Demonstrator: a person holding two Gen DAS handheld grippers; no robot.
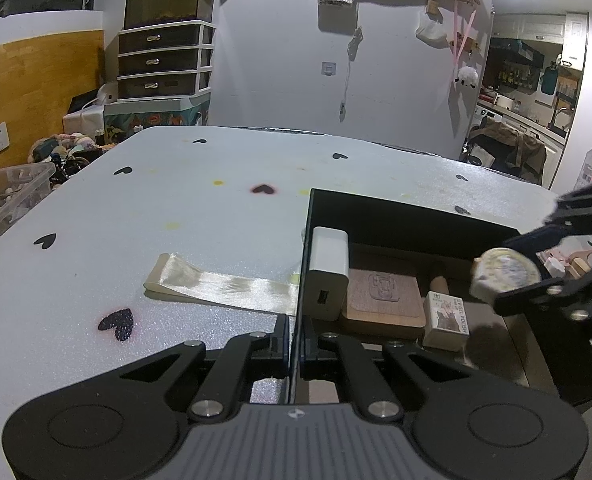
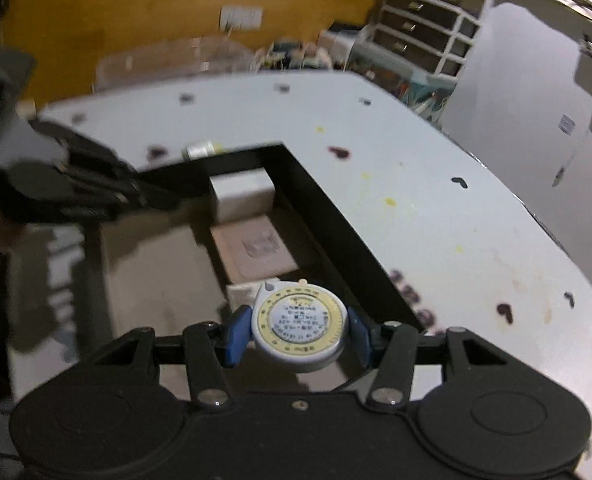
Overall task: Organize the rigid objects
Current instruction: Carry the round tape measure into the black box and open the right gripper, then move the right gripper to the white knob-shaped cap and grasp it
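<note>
Right gripper (image 2: 299,334) clamps one round tape measure (image 2: 298,327) above the black box (image 1: 376,210), over its open right portion. Left gripper (image 1: 296,340) is closed on the box's near wall. Inside, along the left wall: one white charger (image 1: 328,276), one wooden coaster (image 1: 384,300), one small carton (image 1: 445,320). One ribbon (image 1: 220,286) lies outside.

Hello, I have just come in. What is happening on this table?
A person is sorting small items into a black open box. The right gripper holds a round white and yellow tape measure over the box. The left gripper is closed on the box's near wall, apparently steadying it. Inside are a white charger block, a square wooden coaster and a small cream nail-polish carton.
</note>
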